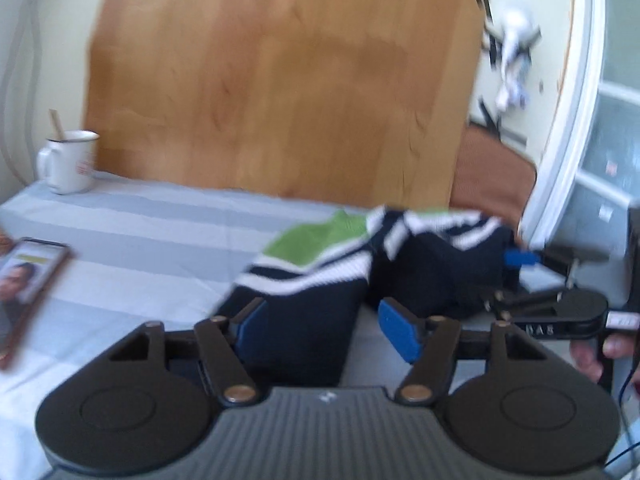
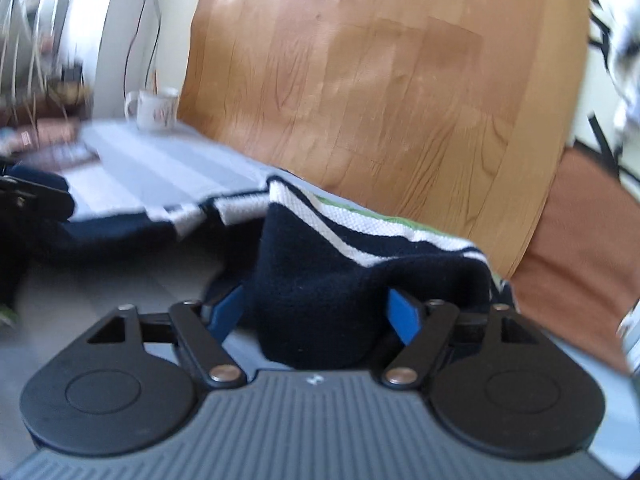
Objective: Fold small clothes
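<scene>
Materials and surface finishes of the knitted garment, the hand-held grippers and their surroundings.

The garment [image 2: 320, 280] is soft matt knit cloth, its navy body fuzzy and its white stripes [image 2: 360, 232] coarsely ribbed; a green panel [image 1: 316, 240] shows the same ribbed knit. The left hand-held gripper [image 1: 328, 328] and right hand-held gripper [image 2: 316, 312] are matt black plastic with ridged grey housings, dull brass-coloured metal rivets [image 1: 240, 393] and smooth blue pads [image 1: 400, 332]. The surface [image 1: 140, 232] is covered with smooth, matt striped woven cloth. The wooden panel [image 1: 280, 80] is smooth with a satin sheen and visible grain. The mug [image 1: 70, 162] looks glossy white enamel; the phone [image 1: 28, 276] has a glossy screen.
</scene>
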Motion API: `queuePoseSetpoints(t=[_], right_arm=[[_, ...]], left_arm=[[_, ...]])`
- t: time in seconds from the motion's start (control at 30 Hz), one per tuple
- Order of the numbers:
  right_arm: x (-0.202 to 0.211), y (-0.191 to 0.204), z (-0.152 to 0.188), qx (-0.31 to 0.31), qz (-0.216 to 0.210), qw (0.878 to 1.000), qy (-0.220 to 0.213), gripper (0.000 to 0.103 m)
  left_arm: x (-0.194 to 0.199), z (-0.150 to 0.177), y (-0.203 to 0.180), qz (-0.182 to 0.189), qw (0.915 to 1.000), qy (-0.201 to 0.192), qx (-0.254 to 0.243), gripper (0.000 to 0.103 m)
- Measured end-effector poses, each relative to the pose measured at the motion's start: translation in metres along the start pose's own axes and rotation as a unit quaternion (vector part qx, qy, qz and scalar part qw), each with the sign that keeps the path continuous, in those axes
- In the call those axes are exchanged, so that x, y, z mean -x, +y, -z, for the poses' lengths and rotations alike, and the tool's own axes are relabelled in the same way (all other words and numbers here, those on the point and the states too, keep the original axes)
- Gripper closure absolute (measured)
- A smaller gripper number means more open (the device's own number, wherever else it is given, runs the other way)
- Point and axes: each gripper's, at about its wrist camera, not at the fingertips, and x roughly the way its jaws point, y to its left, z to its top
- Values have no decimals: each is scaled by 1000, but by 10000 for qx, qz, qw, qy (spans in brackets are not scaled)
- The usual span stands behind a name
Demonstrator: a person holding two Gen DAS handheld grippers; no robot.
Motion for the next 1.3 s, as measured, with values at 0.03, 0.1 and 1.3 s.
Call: queuePoseSetpoints(t=[0.03,0.1,1.3], right_arm=[[-2,1,5,70,109,9999,104,81],[-8,-10,2,-156,73,9996,240,94],[-186,-176,-33,-1092,-2241,9526,1743,34]], left_arm=[[-14,3,-3,-132,9997,170,-65,55],[-40,6,-6,-393,9975,568,-128,92],[-157,-71,24,744,9794,1835,-394,28]])
